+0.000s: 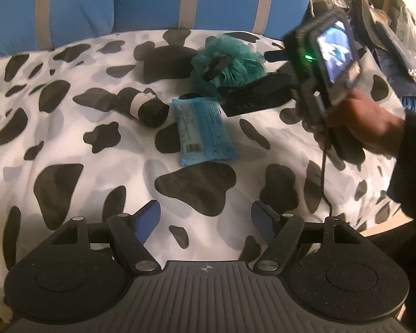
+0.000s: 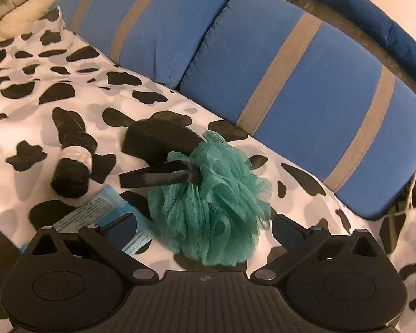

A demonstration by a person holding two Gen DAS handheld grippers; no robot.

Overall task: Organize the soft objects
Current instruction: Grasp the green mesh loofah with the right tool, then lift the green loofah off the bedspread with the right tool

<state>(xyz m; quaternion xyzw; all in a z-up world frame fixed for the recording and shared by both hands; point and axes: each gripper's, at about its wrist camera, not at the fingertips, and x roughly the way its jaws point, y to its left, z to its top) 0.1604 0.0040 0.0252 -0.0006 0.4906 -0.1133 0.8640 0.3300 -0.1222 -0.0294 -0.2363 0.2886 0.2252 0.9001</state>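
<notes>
Bed with cow-print cover (image 1: pixel 69 144), blue striped cushions (image 2: pixel 305 83) along the far edge

Left to right in the left wrist view: black roll with a pale band (image 1: pixel 144 105), lying on its side; light blue flat packet (image 1: pixel 205 130) just beside it; teal mesh bath pouf (image 1: pixel 230 61) behind, with a black loop strap (image 2: pixel 158 177) draped off it; a black foam block (image 2: pixel 158 141) touching the pouf's far side in the right wrist view

Left hand-held gripper (image 1: pixel 205 222): jaws well apart, nothing between them, hanging over bare cover, near side of the packet

Right hand-held gripper (image 2: pixel 202 230): jaws wide, straddling the near part of the pouf; pads do not press on it, nothing held. The person's hand (image 1: pixel 368 127) grips its handle at far right

Risks, as judged:
- mesh compresses to almost nothing, so a shallow close could pinch only a few ruffles and the pouf may slip out on lifting
- left finger (image 2: pixel 122 227) sits over the packet's corner; closing could catch the packet too
- strap could snag the block and drag it
</notes>
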